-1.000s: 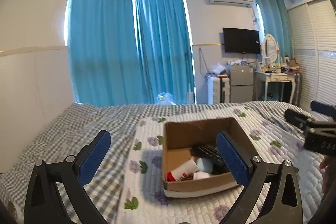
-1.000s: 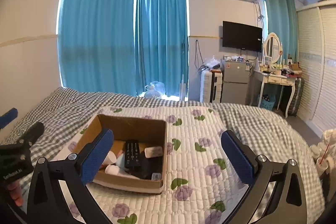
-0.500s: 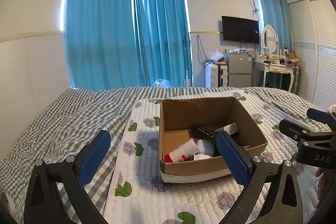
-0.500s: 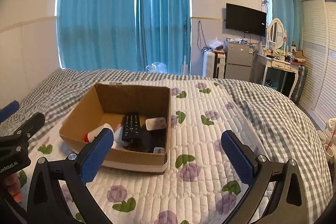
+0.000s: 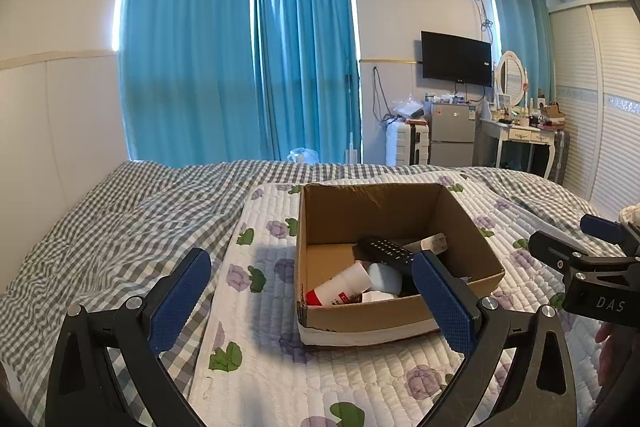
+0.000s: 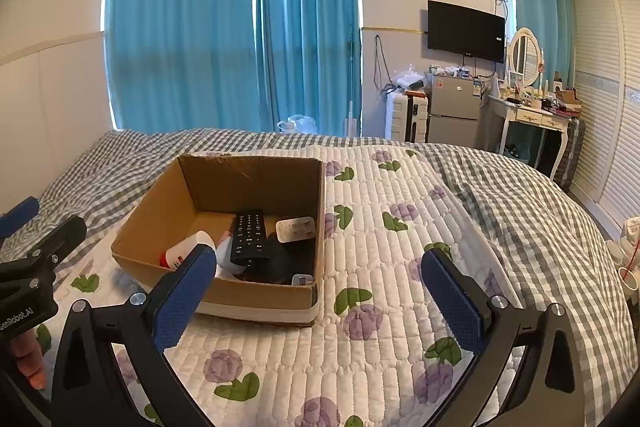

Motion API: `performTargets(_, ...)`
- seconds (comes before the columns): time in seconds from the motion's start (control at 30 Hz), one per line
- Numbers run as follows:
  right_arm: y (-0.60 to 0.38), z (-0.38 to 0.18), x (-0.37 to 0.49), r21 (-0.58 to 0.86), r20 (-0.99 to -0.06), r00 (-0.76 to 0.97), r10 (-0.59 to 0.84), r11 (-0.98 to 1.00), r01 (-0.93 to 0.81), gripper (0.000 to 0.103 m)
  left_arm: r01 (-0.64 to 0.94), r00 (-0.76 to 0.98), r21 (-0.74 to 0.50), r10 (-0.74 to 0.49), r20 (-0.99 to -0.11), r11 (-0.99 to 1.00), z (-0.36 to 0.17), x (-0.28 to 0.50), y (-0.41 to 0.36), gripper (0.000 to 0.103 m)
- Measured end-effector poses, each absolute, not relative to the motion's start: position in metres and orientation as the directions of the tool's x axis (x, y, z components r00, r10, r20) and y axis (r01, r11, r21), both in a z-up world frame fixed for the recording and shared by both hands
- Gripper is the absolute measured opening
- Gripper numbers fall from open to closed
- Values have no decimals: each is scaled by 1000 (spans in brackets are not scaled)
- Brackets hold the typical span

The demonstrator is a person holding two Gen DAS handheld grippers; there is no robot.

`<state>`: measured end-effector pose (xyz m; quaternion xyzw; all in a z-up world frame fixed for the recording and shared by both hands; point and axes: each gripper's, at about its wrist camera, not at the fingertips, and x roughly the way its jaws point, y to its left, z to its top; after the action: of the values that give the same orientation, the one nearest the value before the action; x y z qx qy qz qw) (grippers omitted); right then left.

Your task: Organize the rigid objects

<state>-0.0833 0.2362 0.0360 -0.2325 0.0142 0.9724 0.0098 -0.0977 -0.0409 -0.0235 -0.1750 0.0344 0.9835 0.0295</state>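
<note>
Left gripper point(image 5: 310, 301) and right gripper point(image 6: 316, 297) both hover low over the quilt point(image 6: 384, 255), level, aimed fwd, jaws spread wide w/ nothing between. Cardboard box point(image 6: 172, 215) sits on the quilt btwn them, open top up. Inside, black remote point(image 6: 250, 237) lies w/ long axis toward the box's far wall, propped on other items; red-capped white tube point(image 5: 340, 285) lies on its side, cap toward the near-left corner.

We see daylight glowing through blue curtains point(image 5: 240, 67), brightest at gaps along curtain edges. Room evenly lit, no harsh glare. Soft shadow lies on quilt point(image 5: 256, 307) left of cardboard box point(image 5: 384, 315); box interior darker. Fisheye bends walls, black vignette fills frame corners. Focus sharp; far furniture beyond box slightly soft.
</note>
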Motion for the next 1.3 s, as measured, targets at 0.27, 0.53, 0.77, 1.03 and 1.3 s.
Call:
performTargets(0.27,233,33,-84,13,-461,-887,12,-1000,-21,103,-75,-934,50,53,-353,-996,-23,-98,-41,103)
performTargets(0.53,230,30,-85,3,-472,-882,10,-1000,-13,103,-75,-933,49,53,-355,-996,-23,-97,-41,103)
performTargets(0.77,230,30,-84,2,-470,-883,14,-1000,-17,103,-76,-932,48,55,-358,-996,-24,-98,-41,103)
performTargets(1.03,230,29,-83,-1,-473,-881,16,-1000,-17,103,-77,-931,46,55,-362,-996,-26,-99,-42,103)
performTargets(1.3,231,27,-84,2,-485,-874,16,-1000,-19,103,-77,-930,50,54,-364,-996,-26,-98,-41,103)
